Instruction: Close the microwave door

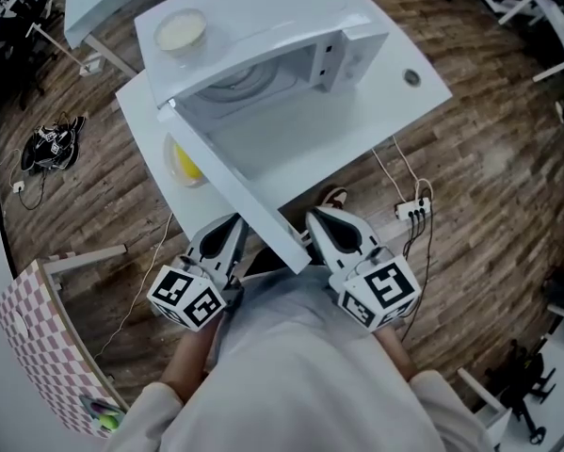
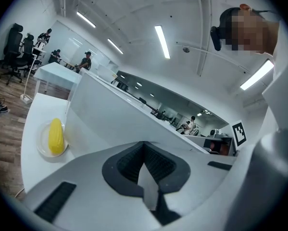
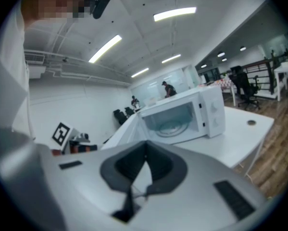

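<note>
Two tools sit low in front of you, one on each side of the open door's free edge, by the near edge of the white counter (image 1: pixel 399 102). Your left tool (image 1: pixel 233 226) has its dark jaws brought together at the tips, with nothing between them. Your right tool (image 1: pixel 319 219) is the same, tips meeting and empty.

The white box-shaped microwave (image 1: pixel 263 26) stands toward the far edge of the counter with its cavity facing you. Its flat white door (image 1: pixel 234 177) is swung wide open, hinged on your left and reaching out past the near edge toward your lap. From the left gripper view the door fills the space just ahead of the jaws. Whether either tool touches the door cannot be told.

Inside the cavity a round glass turntable (image 3: pixel 170 126) shows. On the microwave's roof, at its far left corner, rests a round shallow dish with a pale cream filling (image 1: pixel 181 31).

Left of the door, near the left edge of the counter, a yellow corn cob (image 2: pixel 56 136) lies on a small round white plate (image 2: pixel 43 148).

Beyond the counter's right edge, a white power strip with dark plugs (image 1: pixel 415 212) lies on the wooden plank floor (image 1: pixel 489 177).
</note>
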### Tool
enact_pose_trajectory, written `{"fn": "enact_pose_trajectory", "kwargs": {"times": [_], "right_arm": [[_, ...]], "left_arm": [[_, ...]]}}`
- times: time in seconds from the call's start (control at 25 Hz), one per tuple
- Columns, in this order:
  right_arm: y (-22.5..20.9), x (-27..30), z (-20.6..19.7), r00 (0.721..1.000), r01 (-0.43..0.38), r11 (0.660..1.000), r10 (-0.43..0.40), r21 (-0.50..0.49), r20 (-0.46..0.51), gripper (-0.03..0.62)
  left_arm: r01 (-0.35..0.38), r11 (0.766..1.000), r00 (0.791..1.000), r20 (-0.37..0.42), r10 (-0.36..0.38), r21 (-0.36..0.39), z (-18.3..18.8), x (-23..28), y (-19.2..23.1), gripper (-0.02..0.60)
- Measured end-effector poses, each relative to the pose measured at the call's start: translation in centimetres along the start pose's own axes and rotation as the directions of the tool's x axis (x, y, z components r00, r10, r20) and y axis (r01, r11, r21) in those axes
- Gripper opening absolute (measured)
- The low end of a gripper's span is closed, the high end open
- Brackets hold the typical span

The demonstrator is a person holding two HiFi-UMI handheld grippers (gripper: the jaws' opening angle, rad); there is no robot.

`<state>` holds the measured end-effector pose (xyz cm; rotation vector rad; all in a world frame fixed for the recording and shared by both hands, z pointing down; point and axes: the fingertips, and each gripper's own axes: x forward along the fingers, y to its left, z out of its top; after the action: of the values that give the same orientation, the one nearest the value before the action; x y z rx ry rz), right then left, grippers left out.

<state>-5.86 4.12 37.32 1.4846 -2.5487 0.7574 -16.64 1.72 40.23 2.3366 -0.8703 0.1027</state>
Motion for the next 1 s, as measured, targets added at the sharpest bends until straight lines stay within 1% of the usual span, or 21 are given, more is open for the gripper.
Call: {"fn": "enact_pose_trajectory", "kwargs": {"times": [0.28,0.6,1.0], "right_arm": [[-1.6,0.0,0.8,0.999,0.032,0.999,-0.032,0.002,0.011,0.021],[-2.4,-0.5,0.9,0.998,0.066,0.998,-0.066,0.013,0.015,0.021],[-3.6,-2.0,1.3,0.992,0.120,0.993,-0.121,0.019,0.043,0.021]], "left_arm": [[0.017,1.000,1.000,-0.001,-0.017,-0.004,0.4,1.1,0.0,0.017],[0.032,0.999,0.999,0.002,-0.032,-0.012,0.9,1.7,0.1,0.017],[0.047,0.999,0.999,0.019,-0.047,-0.024,1.2,2.2,0.1,0.017]]}}
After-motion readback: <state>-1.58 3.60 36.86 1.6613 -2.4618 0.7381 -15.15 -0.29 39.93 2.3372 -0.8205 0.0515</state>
